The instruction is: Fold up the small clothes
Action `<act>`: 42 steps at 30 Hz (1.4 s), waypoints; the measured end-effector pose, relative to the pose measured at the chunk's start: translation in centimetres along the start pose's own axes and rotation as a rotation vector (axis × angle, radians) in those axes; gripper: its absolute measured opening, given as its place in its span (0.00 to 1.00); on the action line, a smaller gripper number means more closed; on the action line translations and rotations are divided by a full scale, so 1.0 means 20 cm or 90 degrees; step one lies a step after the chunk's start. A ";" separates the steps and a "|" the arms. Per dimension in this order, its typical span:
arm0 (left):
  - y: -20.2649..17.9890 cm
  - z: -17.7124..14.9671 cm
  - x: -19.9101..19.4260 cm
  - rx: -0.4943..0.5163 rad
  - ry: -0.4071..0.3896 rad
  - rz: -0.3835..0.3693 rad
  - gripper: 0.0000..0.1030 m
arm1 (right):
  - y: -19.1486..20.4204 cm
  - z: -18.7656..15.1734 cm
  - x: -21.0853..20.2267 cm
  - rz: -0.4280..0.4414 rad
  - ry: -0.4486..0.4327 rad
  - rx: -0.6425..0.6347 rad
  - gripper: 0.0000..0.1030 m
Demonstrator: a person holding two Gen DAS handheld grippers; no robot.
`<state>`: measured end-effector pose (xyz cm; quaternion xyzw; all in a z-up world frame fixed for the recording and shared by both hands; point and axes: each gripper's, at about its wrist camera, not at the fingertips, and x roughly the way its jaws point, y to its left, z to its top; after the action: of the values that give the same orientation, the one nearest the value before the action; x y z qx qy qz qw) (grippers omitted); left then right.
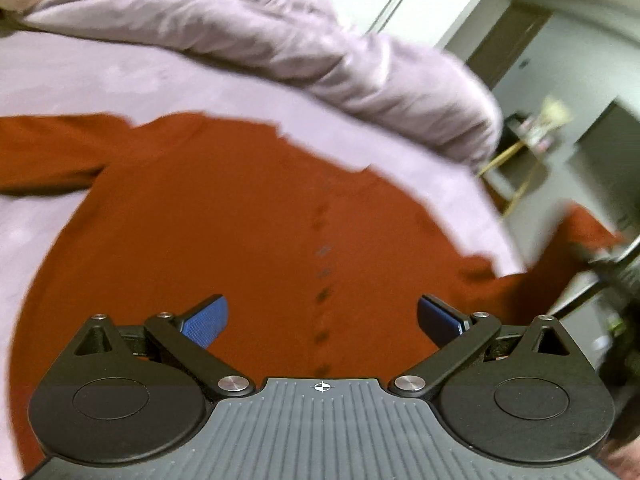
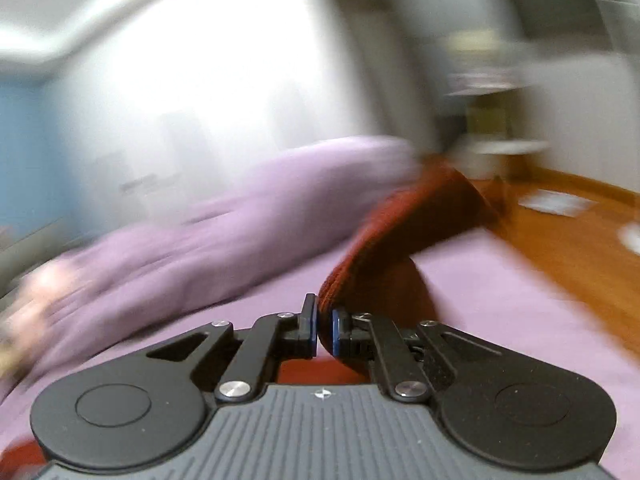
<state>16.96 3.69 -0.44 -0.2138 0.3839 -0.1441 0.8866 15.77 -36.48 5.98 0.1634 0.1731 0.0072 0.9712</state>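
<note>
A rust-red knitted cardigan (image 1: 208,216) lies spread flat on the lilac bed sheet (image 1: 80,80), a row of dark buttons running down its front. My left gripper (image 1: 322,322) hovers over its lower part, blue pads wide apart, nothing between them. At the far right of that view a red sleeve (image 1: 588,232) is lifted off the bed. In the right wrist view my right gripper (image 2: 325,326) is shut on that sleeve (image 2: 404,236), which rises in a blurred arc from the pads above the sheet (image 2: 500,280).
A bunched lilac duvet (image 1: 320,40) lies along the far side of the bed (image 2: 240,200). Beyond the bed's edge are a wooden floor (image 2: 580,248) with some white papers and a small wooden-legged table (image 1: 516,160).
</note>
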 end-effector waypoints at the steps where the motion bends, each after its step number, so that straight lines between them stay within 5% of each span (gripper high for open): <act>1: 0.00 0.03 0.01 -0.003 -0.009 -0.015 1.00 | 0.13 -0.05 0.03 0.064 0.031 -0.030 0.13; 2: 0.01 0.05 0.03 -0.006 -0.010 -0.029 1.00 | 0.24 -0.09 0.06 0.106 0.067 -0.057 0.22; 4: 0.05 0.09 0.07 -0.033 0.003 -0.049 1.00 | 0.39 -0.21 0.11 0.111 0.107 -0.100 0.57; 5: 0.08 0.10 0.09 -0.049 0.013 -0.062 1.00 | 0.42 -0.26 0.12 0.110 0.107 -0.101 0.60; 13: 0.27 0.21 0.38 -0.095 0.085 -0.078 0.90 | 0.21 -0.53 0.15 0.054 0.217 0.103 0.57; 23: 0.36 0.28 0.81 -0.160 0.159 -0.092 0.80 | 0.05 -0.69 0.20 0.053 0.267 0.191 0.42; 25: 0.37 0.30 0.82 -0.178 0.153 -0.103 0.66 | 0.04 -0.69 0.20 0.055 0.263 0.196 0.42; 27: 0.38 0.31 0.84 -0.196 0.162 -0.122 0.40 | 0.03 -0.69 0.21 0.054 0.260 0.208 0.42; 31: 0.36 0.29 0.96 -0.211 0.209 -0.125 0.15 | 0.01 -0.69 0.24 0.044 0.259 0.222 0.36; 38: 0.30 0.40 0.87 -0.115 0.137 -0.133 0.08 | 0.01 -0.65 0.29 0.034 0.256 0.216 0.35; 42: 0.40 0.55 0.69 -0.056 0.045 -0.056 0.08 | -0.07 -0.62 0.31 0.002 0.239 0.225 0.35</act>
<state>34.93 7.77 -6.15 -0.2637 0.4110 -0.1734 0.8553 17.43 -33.46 -7.48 0.3264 0.3490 0.0087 0.8784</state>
